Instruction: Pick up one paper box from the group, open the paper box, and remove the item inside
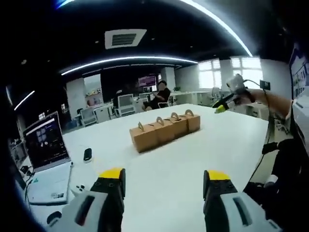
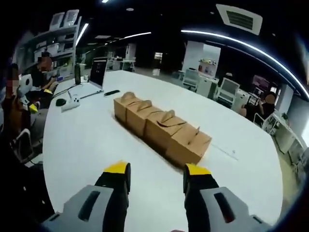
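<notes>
Fingers of left gripper and right gripper: spread, empty. Paper boxes: four, touching in a row, frame centre on white table. Risk: grabbing one could drag its neighbour along.

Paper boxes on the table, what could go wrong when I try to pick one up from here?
1. The four paper boxes stand touching in a row, so fingers closing on one will probably nudge its neighbour.
2. The nearest box sits at the row's end; a push could slide it across the smooth white table.
3. The thin handle tabs on top may crush if gripped.
</notes>
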`<state>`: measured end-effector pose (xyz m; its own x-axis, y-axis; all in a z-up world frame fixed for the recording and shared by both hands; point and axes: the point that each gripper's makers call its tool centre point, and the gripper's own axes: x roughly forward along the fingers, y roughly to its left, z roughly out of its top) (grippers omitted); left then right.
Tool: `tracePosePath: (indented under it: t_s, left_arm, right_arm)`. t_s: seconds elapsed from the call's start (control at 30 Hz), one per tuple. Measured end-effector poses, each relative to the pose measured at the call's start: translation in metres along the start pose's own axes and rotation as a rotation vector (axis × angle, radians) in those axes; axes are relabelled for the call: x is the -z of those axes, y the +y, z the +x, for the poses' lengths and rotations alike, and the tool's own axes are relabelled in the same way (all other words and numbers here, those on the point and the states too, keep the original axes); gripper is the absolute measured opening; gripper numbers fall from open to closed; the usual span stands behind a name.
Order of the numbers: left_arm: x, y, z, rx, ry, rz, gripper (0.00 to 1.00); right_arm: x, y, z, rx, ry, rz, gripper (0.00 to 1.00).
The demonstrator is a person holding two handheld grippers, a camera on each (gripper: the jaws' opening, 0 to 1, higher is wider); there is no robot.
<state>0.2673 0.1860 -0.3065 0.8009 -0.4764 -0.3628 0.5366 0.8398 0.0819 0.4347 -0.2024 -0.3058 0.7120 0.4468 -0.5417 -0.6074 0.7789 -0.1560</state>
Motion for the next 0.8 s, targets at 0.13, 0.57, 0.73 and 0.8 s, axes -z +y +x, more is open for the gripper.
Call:
tracePosePath:
  t_s: [0.13, 0.57, 0.73, 0.8]
  left_arm:
    - [0.013, 0.0, 0.0, -0.017, 0.002, -0.018, 0.65]
    - [0.037, -0.002, -0.007, -0.026, 0.006, -0.077, 0.65]
    - [0.041, -0.001, -0.007, -0.032, 0.011, -0.084, 0.65]
    - [0.043, 0.0, -0.007, -0.034, 0.012, -0.091, 0.65]
  right_arm:
    - [-0.007, -0.012, 0.017, 0.016, -0.001, 0.01, 0.42]
    - [-0.018, -0.077, 0.098, 0.172, 0.048, 0.074, 0.29]
    - [-0.014, -0.088, 0.119, 0.182, 0.075, 0.144, 0.28]
    - [-0.013, -0.091, 0.124, 0.193, 0.079, 0.145, 0.26]
